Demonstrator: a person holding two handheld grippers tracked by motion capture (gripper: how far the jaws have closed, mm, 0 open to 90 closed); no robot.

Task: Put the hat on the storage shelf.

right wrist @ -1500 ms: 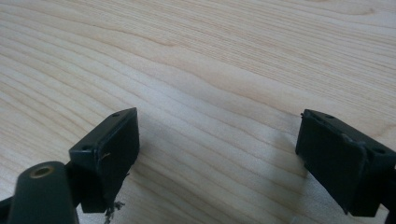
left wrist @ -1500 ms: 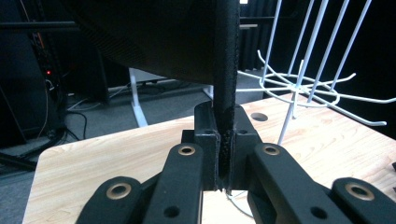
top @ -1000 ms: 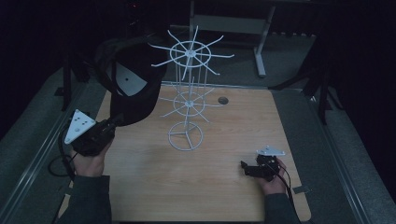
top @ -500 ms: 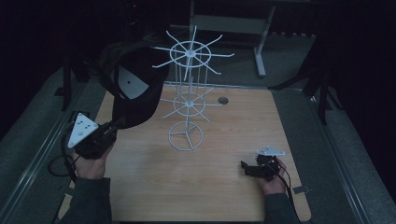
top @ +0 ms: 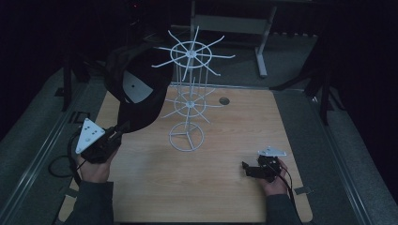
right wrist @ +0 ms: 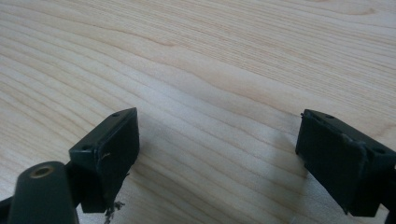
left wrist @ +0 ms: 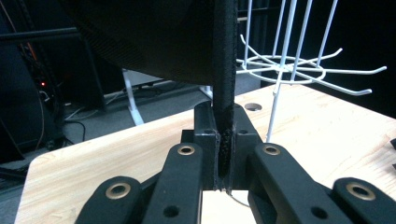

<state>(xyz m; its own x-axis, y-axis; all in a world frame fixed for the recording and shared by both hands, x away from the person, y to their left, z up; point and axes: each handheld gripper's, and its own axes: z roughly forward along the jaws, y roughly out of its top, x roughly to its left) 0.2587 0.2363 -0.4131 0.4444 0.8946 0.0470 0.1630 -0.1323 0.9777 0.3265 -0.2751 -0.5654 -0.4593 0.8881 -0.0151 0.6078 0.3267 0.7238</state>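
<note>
A black cap (top: 133,89) with a white label inside hangs in the air at the table's left, its crown close to the upper spokes of a white wire rack (top: 187,101). My left gripper (top: 117,133) is shut on the cap's brim edge (left wrist: 224,93), which stands upright between the jaws, and the cap's dark body (left wrist: 149,37) looms above. The rack (left wrist: 289,70) shows to the right there. My right gripper (top: 246,168) rests low over the wood at the front right, open, with bare wood between its pads (right wrist: 116,149).
The wooden table (top: 234,140) has a small round hole (top: 224,101) behind the rack. A white metal stand (top: 260,51) sits beyond the far edge. Grey carpet borders both sides. Cables trail from each gripper.
My left gripper has lifted the cap and carried it right, toward the rack's upper ring. The right gripper has stayed put.
</note>
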